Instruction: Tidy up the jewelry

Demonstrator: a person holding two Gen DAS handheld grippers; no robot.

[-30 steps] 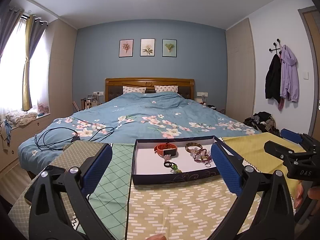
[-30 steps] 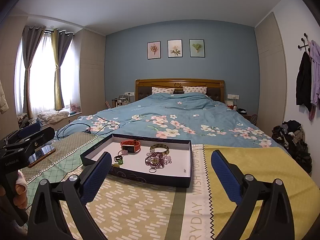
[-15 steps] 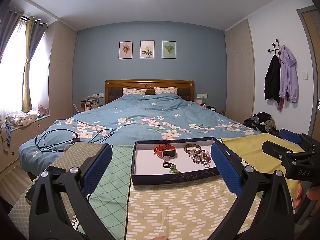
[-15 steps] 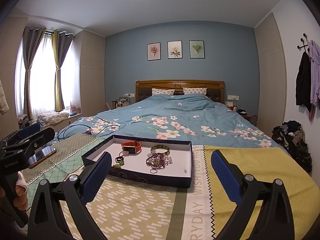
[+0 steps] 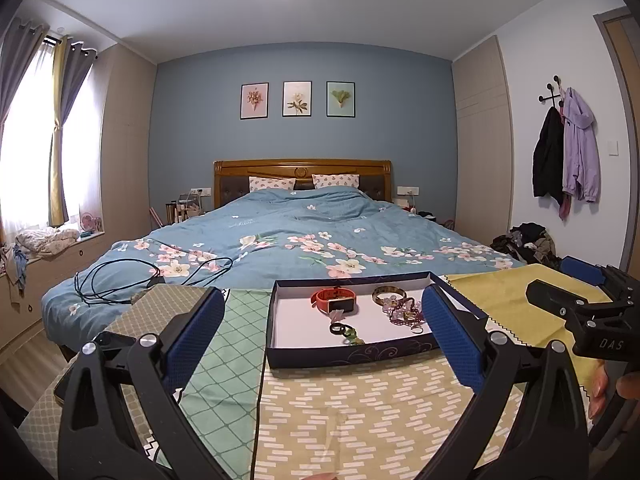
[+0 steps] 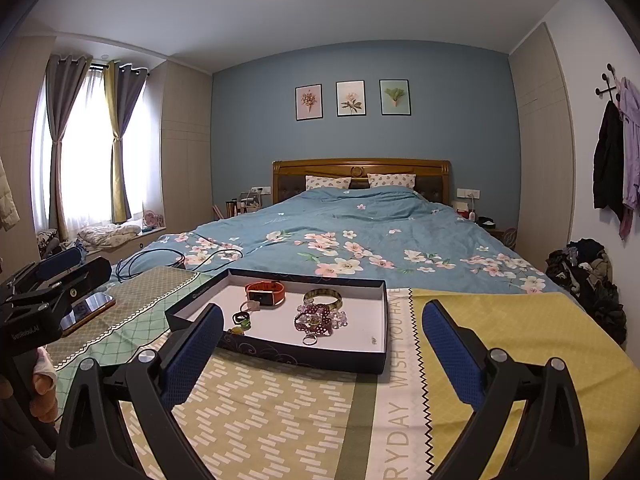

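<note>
A shallow dark-blue box (image 5: 360, 354) (image 6: 280, 350) with a white floor lies on a patterned cloth. It holds an orange watch band (image 5: 334, 299) (image 6: 265, 292), a gold bangle (image 5: 389, 293) (image 6: 323, 297), a purple bead bracelet (image 5: 404, 314) (image 6: 314, 320) and small dark rings (image 5: 340, 328) (image 6: 241, 317). My left gripper (image 5: 322, 332) is open and empty, just short of the box. My right gripper (image 6: 322, 340) is open and empty, also short of the box. Each gripper shows at the edge of the other view, the right one (image 5: 576, 308) and the left one (image 6: 52, 284).
A phone (image 6: 86, 310) lies on the cloth at the left. A black cable (image 5: 132, 276) sits on the blue floral bed (image 5: 320, 232) beyond the box. A clothes pile (image 6: 588, 276) lies by the right wall.
Both views have shifted slightly, with the box sitting a little nearer. The jewelry has not moved and both grippers stay open.
</note>
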